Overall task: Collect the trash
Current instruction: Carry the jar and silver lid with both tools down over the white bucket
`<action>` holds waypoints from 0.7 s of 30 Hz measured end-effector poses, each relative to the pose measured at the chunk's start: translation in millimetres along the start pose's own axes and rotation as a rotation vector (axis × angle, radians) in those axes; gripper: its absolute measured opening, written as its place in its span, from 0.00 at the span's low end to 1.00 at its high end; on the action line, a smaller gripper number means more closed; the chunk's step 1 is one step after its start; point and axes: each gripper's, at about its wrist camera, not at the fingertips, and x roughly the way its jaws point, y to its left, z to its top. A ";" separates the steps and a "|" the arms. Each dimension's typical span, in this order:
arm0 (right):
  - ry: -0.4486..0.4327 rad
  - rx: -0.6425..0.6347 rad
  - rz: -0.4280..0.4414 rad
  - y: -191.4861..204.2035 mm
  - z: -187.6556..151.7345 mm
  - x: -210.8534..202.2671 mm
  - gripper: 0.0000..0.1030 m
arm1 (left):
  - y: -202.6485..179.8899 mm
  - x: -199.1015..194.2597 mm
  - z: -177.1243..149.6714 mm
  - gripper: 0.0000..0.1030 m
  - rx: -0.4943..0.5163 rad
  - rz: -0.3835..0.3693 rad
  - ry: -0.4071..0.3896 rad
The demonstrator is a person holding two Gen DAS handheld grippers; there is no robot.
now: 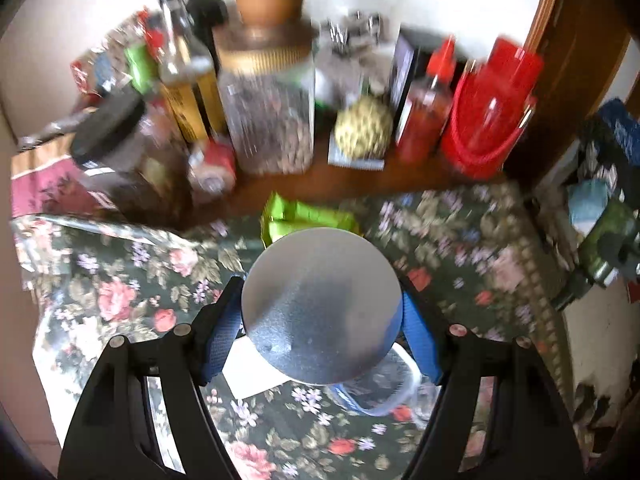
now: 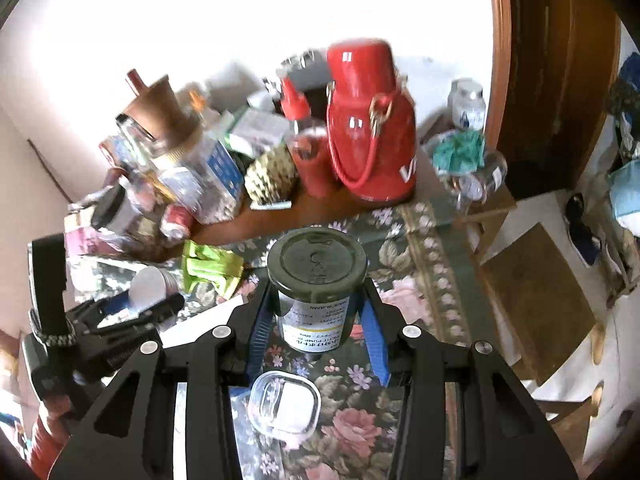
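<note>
**Both grippers loaded; green wrapper still on the table**

Left gripper [image 1: 322, 334]: blue pads pressed on either side of a pale grey paper cup [image 1: 320, 306], seen bottom-on, its long axis running straight out from the jaws toward the camera's line of sight. Cup is lifted clear of the floral tablecloth [image 1: 120, 292].

Right gripper [image 2: 316, 320]: jaws clamped on a small glass jar with a dark green lid and a white-and-yellow label [image 2: 316, 280], lid facing away from the camera, axis likewise along the fingers. Also held clear of the cloth.

Landmark: crumpled lime-green wrapper [image 1: 304, 220], lying flat on the cloth.
- From the left jaws it lies directly ahead, just beyond the cup's far edge; the left hand looks the nearer.
- From the right jaws it lies ahead and to the left.
- Behind the wrapper: a red flask with a cord handle [image 2: 370, 120], a red squeeze bottle [image 2: 308, 148], crowded jars and bottles.
- On the near side: a clear lidded plastic tub [image 2: 285, 406] and a white paper slip [image 1: 252, 372].

Judgement: neither hand can take the wrapper until its load is dropped off. No bin is in view.
</note>
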 end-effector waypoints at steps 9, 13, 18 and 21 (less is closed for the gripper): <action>-0.120 -0.122 0.058 -13.4 -7.2 -86.1 0.37 | -44.0 -118.6 -28.4 0.71 -0.107 0.032 -0.219; -0.153 -0.201 0.097 -18.9 -17.0 -118.2 0.37 | -70.3 -166.1 -53.9 0.71 -0.123 0.087 -0.316; -0.180 -0.238 0.132 -24.0 -33.1 -151.2 0.37 | -92.0 -215.8 -80.5 0.71 -0.128 0.072 -0.381; -0.210 -0.227 0.156 -24.2 -46.2 -173.1 0.37 | -98.3 -248.0 -96.5 0.71 -0.121 0.061 -0.434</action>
